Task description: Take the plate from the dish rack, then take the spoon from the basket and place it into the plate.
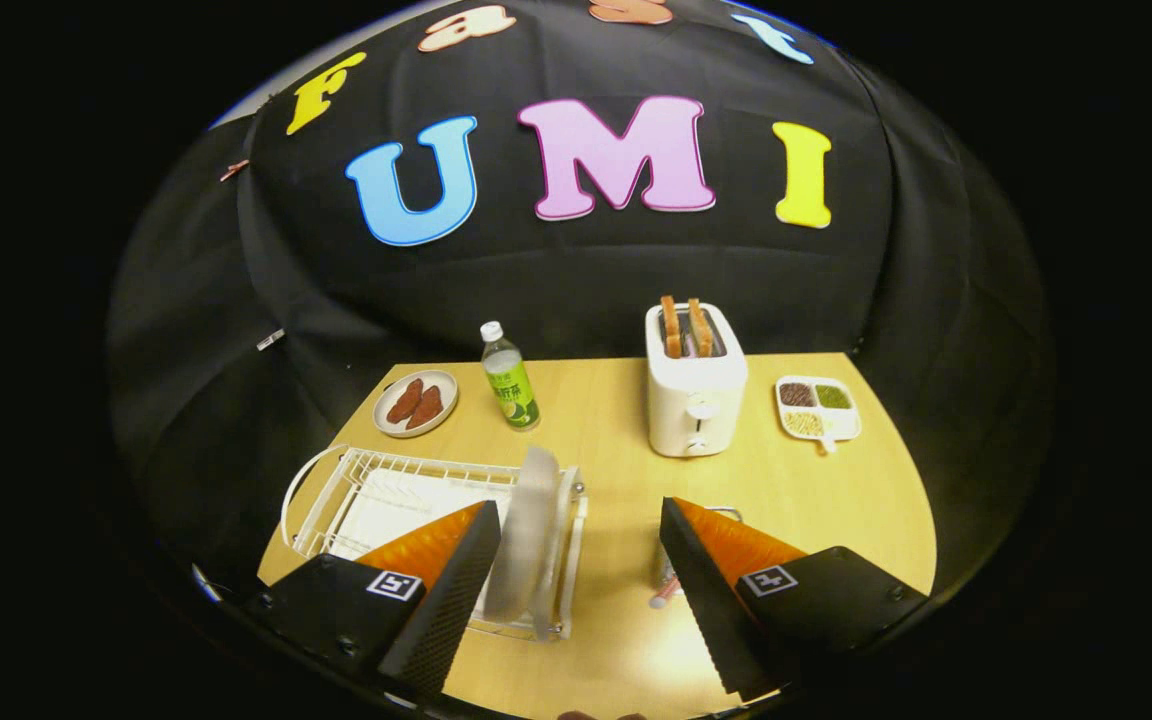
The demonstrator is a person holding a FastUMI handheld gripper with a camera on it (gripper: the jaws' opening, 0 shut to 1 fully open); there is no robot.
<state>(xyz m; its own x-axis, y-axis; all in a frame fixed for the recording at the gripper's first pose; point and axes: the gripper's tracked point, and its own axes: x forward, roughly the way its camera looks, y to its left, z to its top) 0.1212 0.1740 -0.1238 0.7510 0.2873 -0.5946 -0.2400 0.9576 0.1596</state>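
A pale grey plate [528, 530] stands on edge in the right end of a white wire dish rack [376, 480] on the wooden table. My gripper [576, 505] is open, with wide-set fingers hovering above the table's near side. The plate sits between the fingers, close beside the left one and touching neither. The left finger covers part of the rack. Behind the right finger, a thin wire rim of the basket [726, 513] peeks out. A slim pale handle with a reddish end [664, 592], perhaps the spoon, shows beside that finger; the rest is hidden.
Beyond the fingers stands a white toaster [696, 400] with two toast slices. A green-labelled bottle [509, 380] and a small plate of brown food [416, 403] are behind the rack. A divided dish of grains [816, 408] lies at the far right. Bare wood [616, 480] lies between rack and toaster.
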